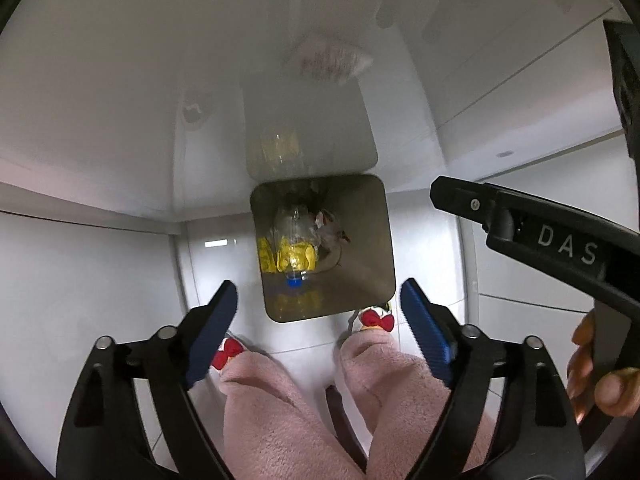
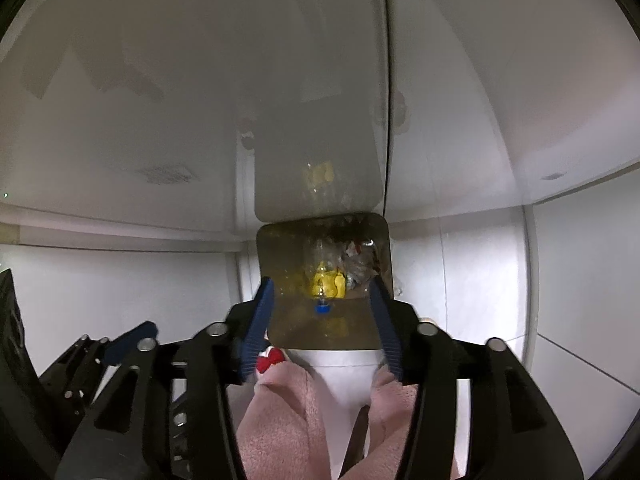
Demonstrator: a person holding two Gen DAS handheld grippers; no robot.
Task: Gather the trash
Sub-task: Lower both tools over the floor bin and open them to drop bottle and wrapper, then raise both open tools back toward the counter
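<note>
White tiled floor and glossy white cabinet fronts are filling both views, with a square bin (image 1: 376,248) standing on the floor against a cabinet. Going left to right, the left gripper (image 1: 318,342) is hanging at six o'clock of the bin with its blue pads spread wide and nothing between them; the right gripper (image 2: 324,328) is hovering above the bin's near edge, half spread and also empty. Inside the bin a clear plastic bottle (image 1: 294,246) is lying with its yellow label and blue cap toward six o'clock, crumpled wrappers (image 1: 330,234) sitting at its three o'clock. The bottle is probably weighing little, crushing easily and slipping; gripping across the labelled middle is looking safest.
</note>
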